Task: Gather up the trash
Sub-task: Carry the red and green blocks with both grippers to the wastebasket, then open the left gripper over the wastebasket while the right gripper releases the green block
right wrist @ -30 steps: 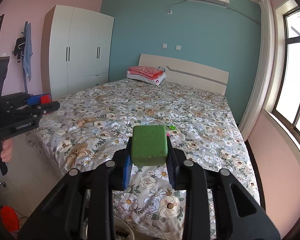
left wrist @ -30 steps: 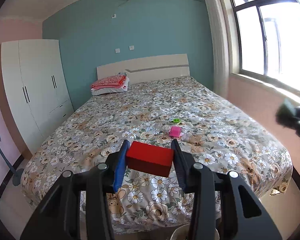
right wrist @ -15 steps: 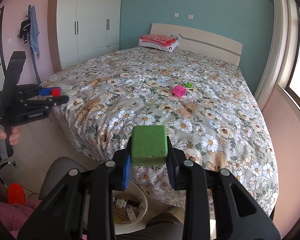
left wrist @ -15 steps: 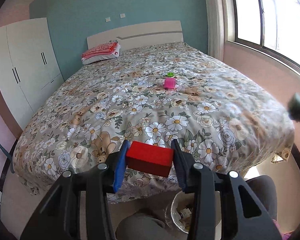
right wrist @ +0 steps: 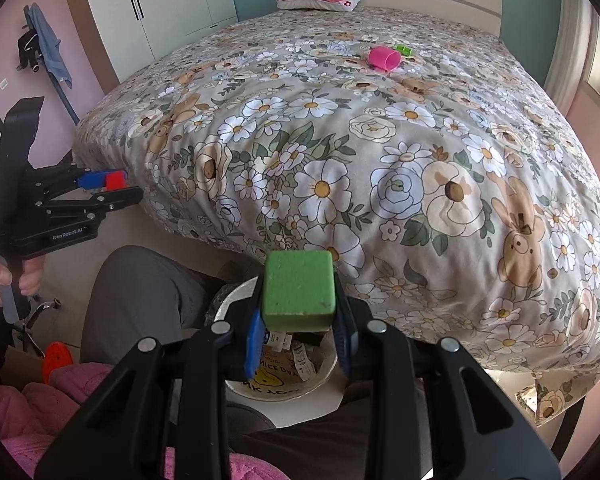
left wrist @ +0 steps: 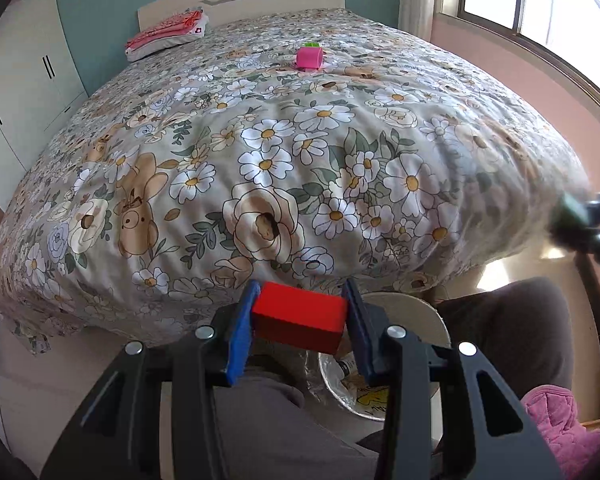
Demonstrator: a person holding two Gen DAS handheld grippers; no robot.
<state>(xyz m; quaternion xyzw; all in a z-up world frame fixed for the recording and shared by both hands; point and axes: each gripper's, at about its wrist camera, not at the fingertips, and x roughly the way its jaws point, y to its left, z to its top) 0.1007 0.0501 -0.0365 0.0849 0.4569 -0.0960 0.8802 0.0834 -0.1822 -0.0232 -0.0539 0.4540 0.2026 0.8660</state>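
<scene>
My left gripper (left wrist: 300, 320) is shut on a red block (left wrist: 298, 320), hanging above the rim of a white trash bin (left wrist: 416, 312) at the foot of the bed. My right gripper (right wrist: 298, 312) is shut on a green foam cube (right wrist: 298, 290), right over the same trash bin (right wrist: 324, 380), which holds wrappers. In the right wrist view the left gripper (right wrist: 104, 188) shows at the left edge with the red block (right wrist: 115, 179) in it. A pink cup (left wrist: 309, 58) (right wrist: 384, 58) and a small green piece (left wrist: 312, 45) (right wrist: 404, 49) lie far up the bed.
The flowered bedspread (left wrist: 260, 152) hangs over the bed edge just beyond the bin. The person's grey-trousered knees (left wrist: 512, 332) (right wrist: 140, 292) flank the bin, with pink quilted cloth (right wrist: 32, 408) near. A white wardrobe (right wrist: 172, 4) stands left, a window (left wrist: 540, 0) right.
Both grippers have dropped and tipped downward, from looking across the room to looking at the bed's foot. The bin and the knees have come into view. Both blocks stay gripped.
</scene>
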